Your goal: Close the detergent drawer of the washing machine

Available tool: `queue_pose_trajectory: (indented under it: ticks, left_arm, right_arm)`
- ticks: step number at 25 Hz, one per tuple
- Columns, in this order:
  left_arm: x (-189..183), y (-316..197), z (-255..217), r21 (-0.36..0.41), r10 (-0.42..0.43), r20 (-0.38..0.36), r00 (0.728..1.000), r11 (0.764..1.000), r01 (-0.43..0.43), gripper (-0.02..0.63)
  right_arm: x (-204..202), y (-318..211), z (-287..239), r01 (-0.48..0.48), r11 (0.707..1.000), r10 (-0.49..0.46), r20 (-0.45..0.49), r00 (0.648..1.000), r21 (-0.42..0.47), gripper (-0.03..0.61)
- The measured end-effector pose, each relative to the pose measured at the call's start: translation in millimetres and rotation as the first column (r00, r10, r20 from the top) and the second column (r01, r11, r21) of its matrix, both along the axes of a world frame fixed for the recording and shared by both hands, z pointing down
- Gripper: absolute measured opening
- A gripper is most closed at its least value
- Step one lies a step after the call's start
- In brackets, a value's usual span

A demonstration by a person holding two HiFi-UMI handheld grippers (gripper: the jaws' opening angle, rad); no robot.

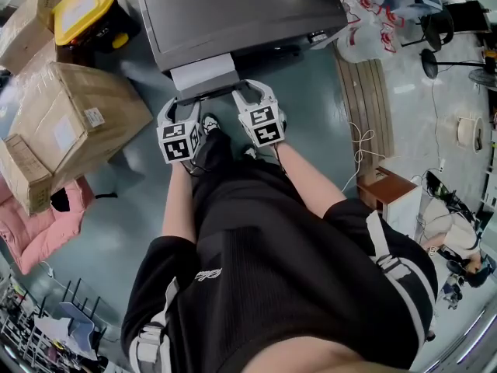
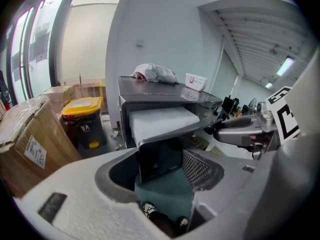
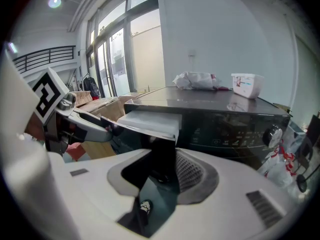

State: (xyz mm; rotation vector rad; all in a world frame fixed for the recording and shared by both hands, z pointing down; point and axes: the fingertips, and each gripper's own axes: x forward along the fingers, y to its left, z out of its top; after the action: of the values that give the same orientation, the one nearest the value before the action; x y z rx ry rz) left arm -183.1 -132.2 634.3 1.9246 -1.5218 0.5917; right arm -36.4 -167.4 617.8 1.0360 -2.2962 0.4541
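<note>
The washing machine (image 1: 233, 14) stands in front of me with its detergent drawer (image 1: 203, 74) pulled out, white inside with a dark front panel (image 2: 160, 159). My left gripper (image 1: 183, 107) is at the panel's left end and my right gripper (image 1: 250, 93) at its right end. In the left gripper view the left gripper (image 2: 162, 171) has its jaws wide apart, with the panel seen through the gap. In the right gripper view the right gripper (image 3: 160, 176) is also spread, with the panel's end (image 3: 162, 156) in its gap. Whether the pads touch the panel is unclear.
Cardboard boxes (image 1: 74, 123) and a yellow-lidded bin (image 1: 85, 6) stand to the left, with pink cloth (image 1: 46, 224) on the floor. Wooden boards (image 1: 365, 92) and plastic bags (image 1: 373, 14) lie to the right. A crumpled bag (image 3: 197, 80) and a white tub (image 3: 246, 85) sit on the machine.
</note>
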Motion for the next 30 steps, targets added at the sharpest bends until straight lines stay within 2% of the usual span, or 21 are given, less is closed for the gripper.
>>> queue_pose_trajectory:
  ticks: [16, 22, 26, 30]
  left_arm:
    - [-9, -15, 1, -0.006, 0.029, -0.002, 1.0, 1.0, -0.029, 0.265]
    - [-6, -14, 1, -0.027, 0.025, -0.015, 1.0, 0.999, -0.025, 0.265]
    - [-7, -11, 1, -0.032, 0.004, 0.004, 1.0, 0.999, -0.004, 0.27]
    - [-6, -13, 0, -0.045, -0.016, 0.012, 1.0, 0.999, 0.016, 0.268]
  right_arm:
    - [-9, -15, 0, -0.019, 1.0, 0.019, -0.01, 1.0, -0.011, 0.144]
    - [-5, -16, -1, 0.001, 1.0, -0.001, -0.038, 0.999, -0.001, 0.143]
    - [-5, -14, -3, 0.015, 1.0, -0.014, -0.056, 0.998, 0.016, 0.143]
    - [-5, -16, -3, -0.006, 1.0, 0.006, -0.038, 0.999, 0.001, 0.143]
